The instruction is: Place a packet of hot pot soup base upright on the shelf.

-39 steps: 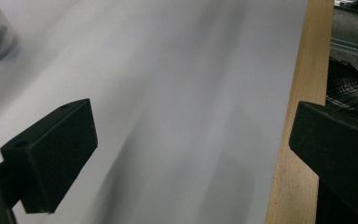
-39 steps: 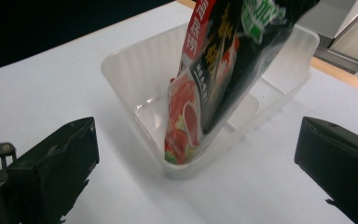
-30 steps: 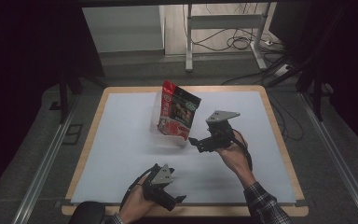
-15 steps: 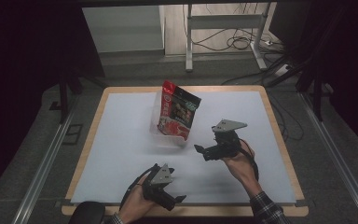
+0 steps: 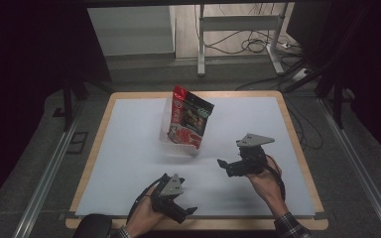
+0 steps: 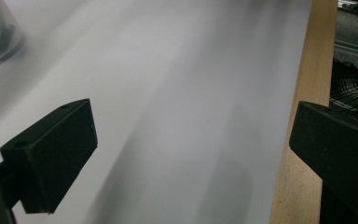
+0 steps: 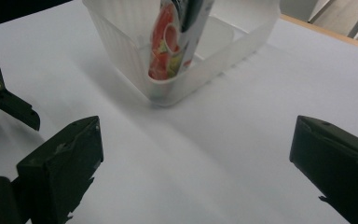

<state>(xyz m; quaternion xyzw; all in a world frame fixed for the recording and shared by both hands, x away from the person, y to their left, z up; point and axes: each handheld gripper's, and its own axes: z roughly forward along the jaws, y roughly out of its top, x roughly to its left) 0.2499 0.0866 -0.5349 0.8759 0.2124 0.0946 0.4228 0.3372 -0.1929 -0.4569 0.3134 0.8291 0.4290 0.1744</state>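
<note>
I am holding my right gripper (image 5: 224,165) low over the white mat (image 5: 129,148), jaws spread wide and gripping nothing. The snack packet (image 5: 189,119) is standing tilted in the clear plastic container (image 7: 177,88), which is sitting just beyond my right gripper, farther away and to its left. My left gripper (image 5: 191,210) is resting at the near edge of the mat, jaws also spread, well apart from the container.

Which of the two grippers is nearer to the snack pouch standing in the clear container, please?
The right gripper: it sits just to the right of and nearer the person than the snack pouch. The left gripper rests at the table's near edge.
</note>
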